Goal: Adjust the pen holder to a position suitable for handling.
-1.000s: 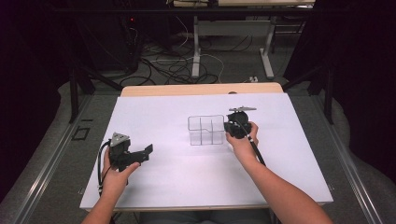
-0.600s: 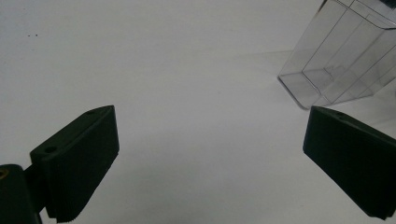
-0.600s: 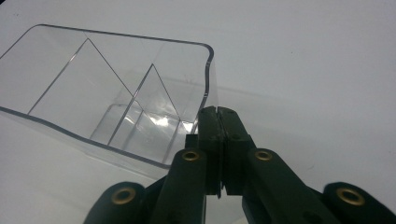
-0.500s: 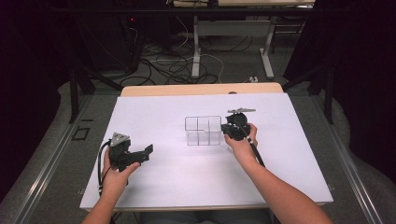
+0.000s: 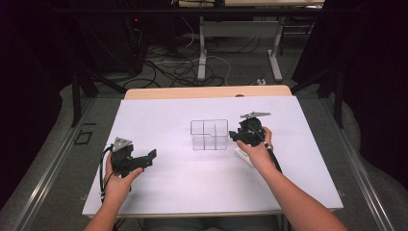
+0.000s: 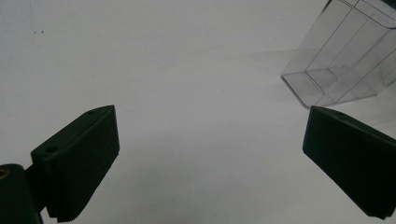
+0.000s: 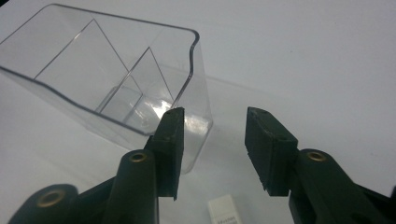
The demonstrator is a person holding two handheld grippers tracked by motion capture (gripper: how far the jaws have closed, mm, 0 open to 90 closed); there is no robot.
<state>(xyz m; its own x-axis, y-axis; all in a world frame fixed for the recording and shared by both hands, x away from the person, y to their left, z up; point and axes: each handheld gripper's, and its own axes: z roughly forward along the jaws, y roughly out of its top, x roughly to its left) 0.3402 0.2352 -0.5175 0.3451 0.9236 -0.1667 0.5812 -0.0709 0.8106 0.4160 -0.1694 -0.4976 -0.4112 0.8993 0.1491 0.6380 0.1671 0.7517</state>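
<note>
A clear plastic box (image 5: 209,134) with inner dividers stands upright mid-table. My right gripper (image 5: 234,135) is at the box's right end, its jaws pointing toward it. In the right gripper view, the right gripper (image 7: 212,116) is open; one jaw overlaps the box's (image 7: 102,79) near corner, and bare table shows in the gap. My left gripper (image 5: 148,158) hovers at the front left, well away from the box. In the left gripper view, the left gripper (image 6: 210,112) is wide open and empty, with the box (image 6: 345,60) at the upper right.
A small white block (image 5: 243,155) lies on the white tabletop (image 5: 192,192) beside my right hand, and the white block (image 7: 225,211) shows just below the right jaws. A wooden strip (image 5: 207,91) edges the table's far side. Cables and table legs lie on the floor beyond.
The clear box sits slightly farther left than a second ago, with the right gripper still at its right end. The left gripper has not moved.
</note>
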